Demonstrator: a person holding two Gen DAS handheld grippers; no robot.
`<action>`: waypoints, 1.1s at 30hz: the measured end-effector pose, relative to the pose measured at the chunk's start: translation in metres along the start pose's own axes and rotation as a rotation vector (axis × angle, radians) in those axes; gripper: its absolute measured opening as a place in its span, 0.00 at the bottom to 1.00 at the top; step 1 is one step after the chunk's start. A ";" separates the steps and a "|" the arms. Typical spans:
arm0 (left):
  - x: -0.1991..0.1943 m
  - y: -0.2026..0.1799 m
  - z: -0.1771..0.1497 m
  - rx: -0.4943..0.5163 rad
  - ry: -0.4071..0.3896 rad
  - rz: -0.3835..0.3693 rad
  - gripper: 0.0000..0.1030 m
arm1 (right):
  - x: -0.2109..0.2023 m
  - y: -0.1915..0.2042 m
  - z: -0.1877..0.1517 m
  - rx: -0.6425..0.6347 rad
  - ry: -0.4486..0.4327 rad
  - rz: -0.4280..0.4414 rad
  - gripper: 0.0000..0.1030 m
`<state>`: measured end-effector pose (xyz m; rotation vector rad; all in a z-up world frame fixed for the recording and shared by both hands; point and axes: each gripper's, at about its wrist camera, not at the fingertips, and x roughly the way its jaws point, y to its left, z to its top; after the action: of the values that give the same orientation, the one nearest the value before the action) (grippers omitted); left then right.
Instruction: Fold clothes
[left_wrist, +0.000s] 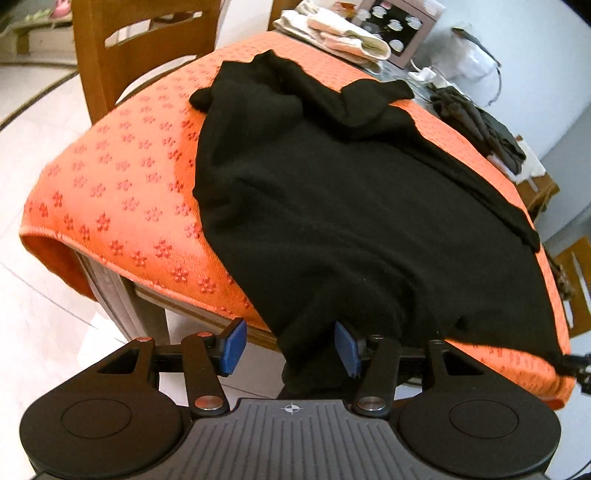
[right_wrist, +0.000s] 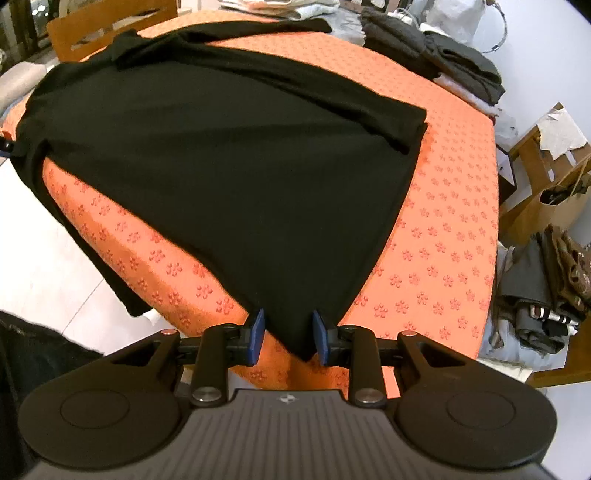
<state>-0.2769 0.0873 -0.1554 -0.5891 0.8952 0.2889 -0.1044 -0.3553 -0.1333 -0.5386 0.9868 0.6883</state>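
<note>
A black garment (left_wrist: 351, 203) lies spread over a table under an orange flower-patterned cloth (left_wrist: 129, 184). Its sleeves are bunched at the far end. One near part of it hangs over the table's front edge, between the blue pads (left_wrist: 231, 347) of my left gripper (left_wrist: 290, 350), which is wide open. In the right wrist view the same garment (right_wrist: 221, 166) narrows to a pointed corner. That corner sits between the fingers of my right gripper (right_wrist: 288, 341), whose jaws stand apart with orange cloth (right_wrist: 443, 240) showing beside the corner.
A wooden chair (left_wrist: 147, 48) stands behind the table's far left. Folded light clothes (left_wrist: 343, 33) and dark folded clothes (right_wrist: 454, 62) sit at the far end. To the right, a heap of clothes (right_wrist: 535, 288) rests on a seat near a paper bag (right_wrist: 561, 206).
</note>
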 end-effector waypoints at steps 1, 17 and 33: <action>0.000 0.001 0.000 -0.013 0.000 -0.006 0.53 | 0.000 0.000 0.000 0.001 -0.001 -0.002 0.32; 0.002 -0.016 -0.011 -0.045 0.017 -0.012 0.04 | 0.004 -0.002 -0.002 0.006 -0.001 -0.029 0.12; -0.075 -0.044 0.043 -0.037 -0.202 -0.009 0.04 | -0.044 -0.017 0.037 0.099 -0.176 -0.177 0.08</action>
<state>-0.2738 0.0778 -0.0591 -0.5868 0.6933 0.3512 -0.0882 -0.3533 -0.0756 -0.4639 0.7934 0.5169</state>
